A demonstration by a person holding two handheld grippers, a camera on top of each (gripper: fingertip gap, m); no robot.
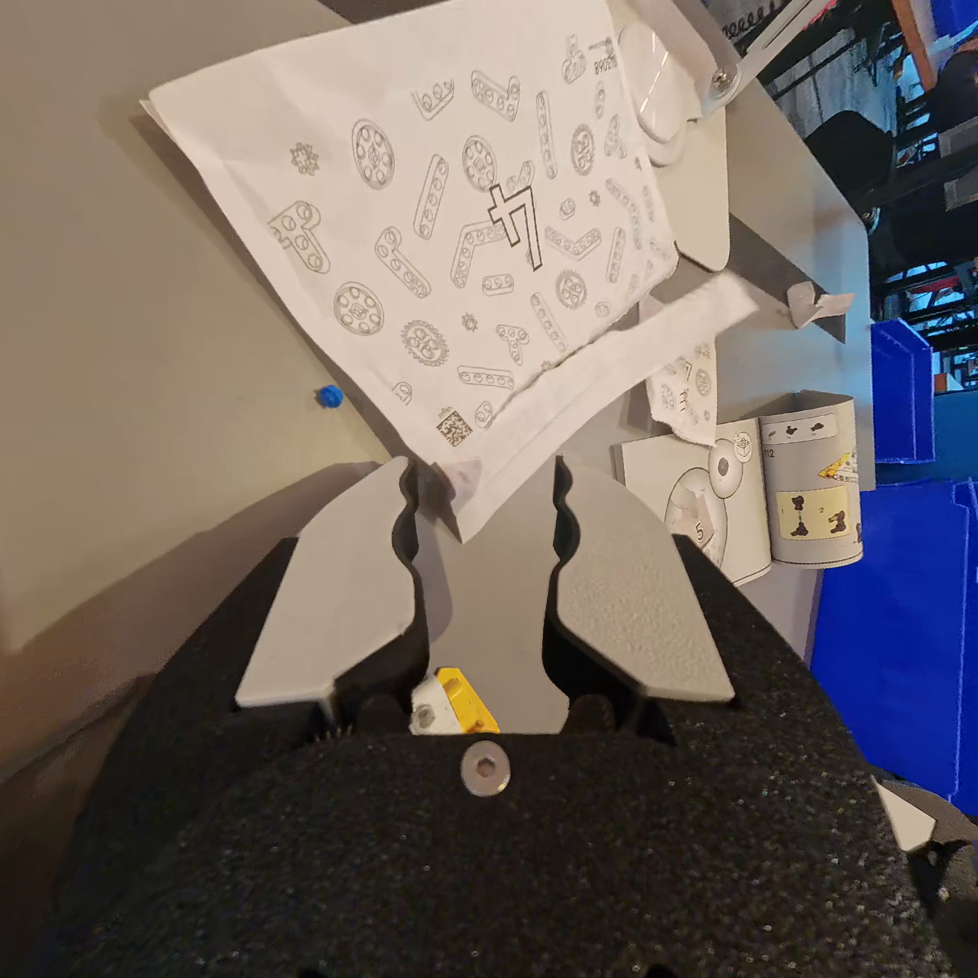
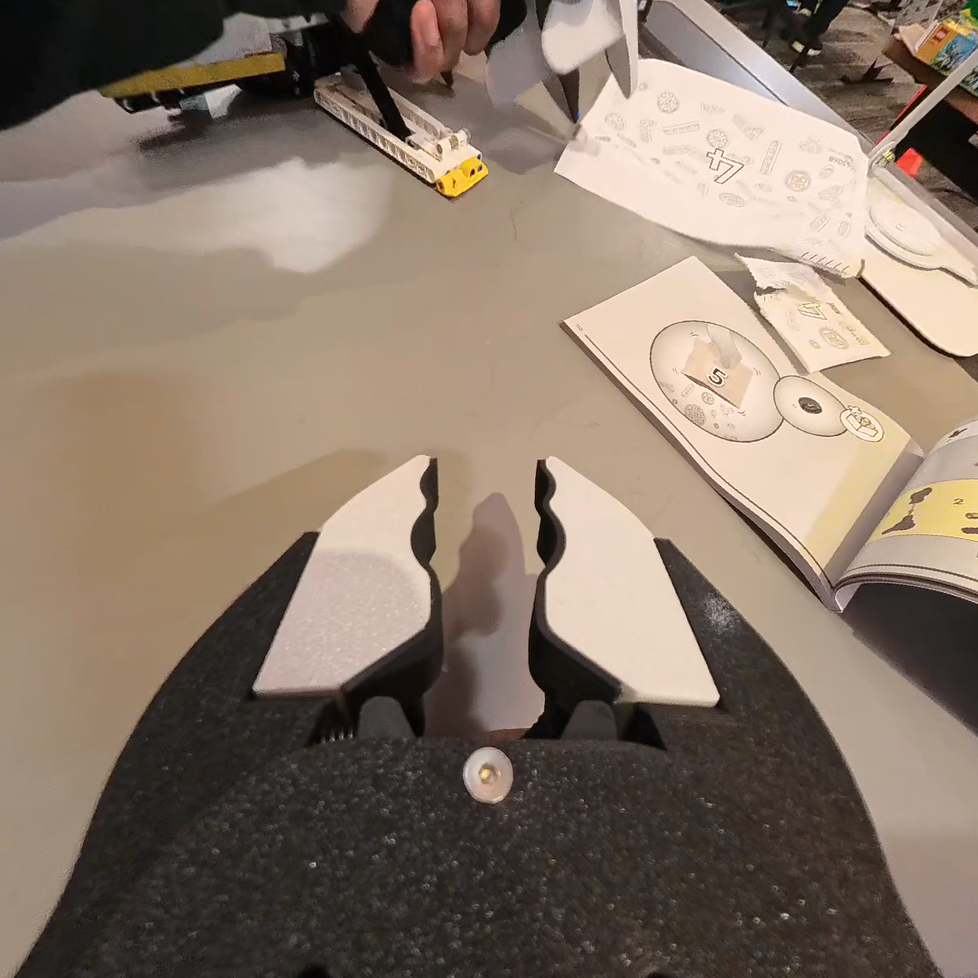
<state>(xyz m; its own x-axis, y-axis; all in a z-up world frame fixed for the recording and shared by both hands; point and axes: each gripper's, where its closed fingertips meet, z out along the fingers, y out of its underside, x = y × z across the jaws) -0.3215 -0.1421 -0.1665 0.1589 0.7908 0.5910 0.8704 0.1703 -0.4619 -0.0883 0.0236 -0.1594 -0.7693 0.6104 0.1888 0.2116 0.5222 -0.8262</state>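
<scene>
On the grey table (image 2: pixel 264 370), two claws, both parted.

Left claw (image 1: pixel 484 476): jaws wide. A corner of the white paper bag (image 1: pixel 423 238), printed with outlines of parts, pokes in between them, close by the left fingertip (image 1: pixel 391 476); the right one stands clear of it. Cannot tell whether the paper touches that left pad. The bag is torn along one side, its flap (image 1: pixel 635 360) hanging loose. A small blue piece (image 1: pixel 328 396) lies on the table left of the bag. A yellow and white piece (image 1: pixel 455 704) shows low down, between the finger roots.

Right claw (image 2: pixel 487 465): jaws part open with only bare table between them.

Room: broad open table ahead and left of the right claw. To its right an open booklet (image 2: pixel 741 450) and a torn paper scrap (image 2: pixel 820 323). Farther off, a white and yellow brick model (image 2: pixel 413 137) near a gloved hand (image 2: pixel 423 26). Blue bins (image 1: pixel 910 608) line the table's far edge.
</scene>
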